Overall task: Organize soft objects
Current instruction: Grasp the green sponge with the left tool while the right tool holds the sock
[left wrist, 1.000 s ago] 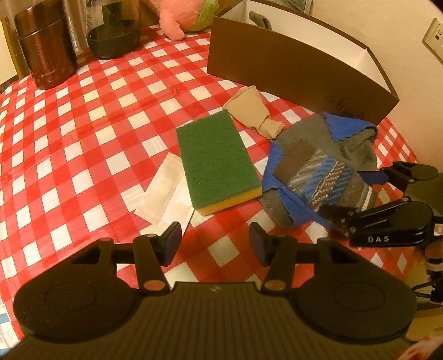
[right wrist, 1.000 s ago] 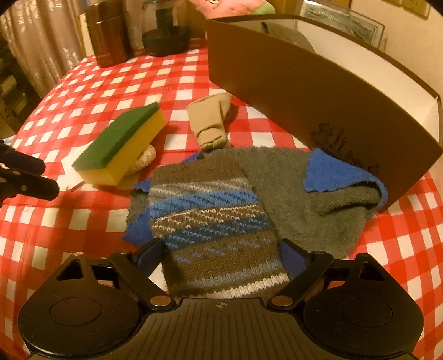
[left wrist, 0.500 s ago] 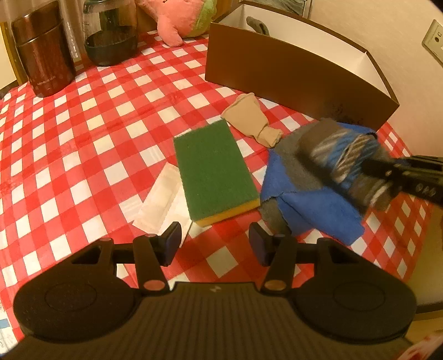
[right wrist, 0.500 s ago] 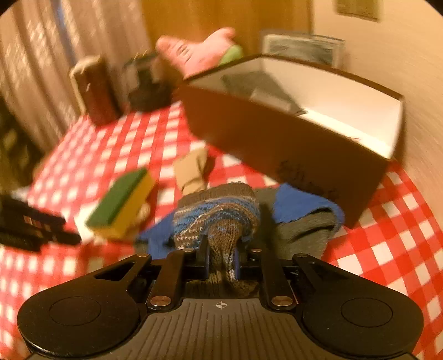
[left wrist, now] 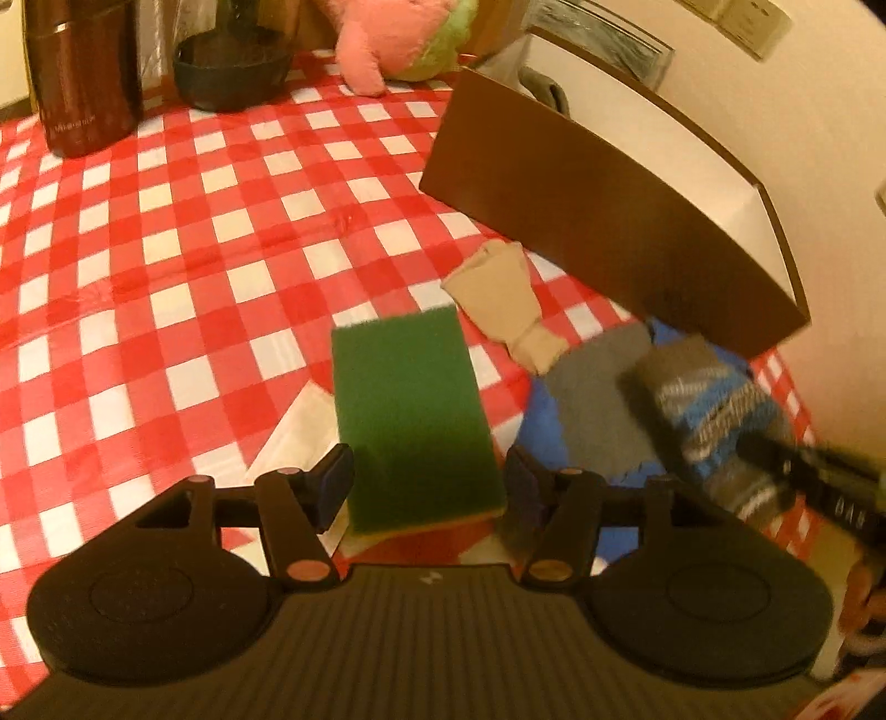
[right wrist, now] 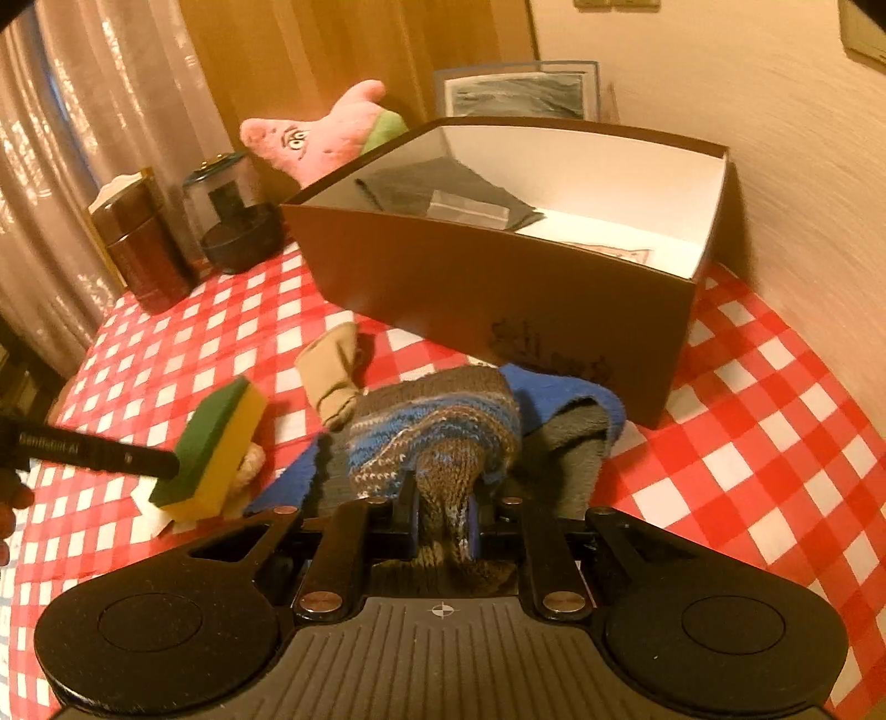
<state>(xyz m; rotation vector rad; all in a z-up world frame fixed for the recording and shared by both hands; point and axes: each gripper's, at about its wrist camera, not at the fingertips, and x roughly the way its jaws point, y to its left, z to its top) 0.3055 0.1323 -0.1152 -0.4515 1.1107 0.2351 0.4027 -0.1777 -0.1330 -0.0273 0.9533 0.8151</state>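
Note:
A green-and-yellow sponge (left wrist: 415,421) (right wrist: 213,448) lies on the red checked tablecloth. My left gripper (left wrist: 423,482) straddles its near end. The jaws are opening and the pads stand just clear of the sponge's sides. My right gripper (right wrist: 443,526) is shut on a brown-and-blue striped knit piece (right wrist: 437,426) (left wrist: 714,421) and holds it bunched above a blue-and-grey towel (right wrist: 576,437) (left wrist: 598,410). A beige sock (left wrist: 498,299) (right wrist: 332,371) lies between the sponge and the open brown box (left wrist: 581,210) (right wrist: 498,288). Dark cloth lies inside the box.
A pink plush toy (left wrist: 398,39) (right wrist: 326,138), a dark jar (left wrist: 232,72) and a brown canister (left wrist: 83,72) stand at the table's far side. A white paper packet (left wrist: 302,432) lies under the sponge's left edge. A wall runs behind the box.
The right gripper closed on the knit piece and raised it off the towel. The left gripper moved forward until its fingers flank the sponge, and its jaws widened.

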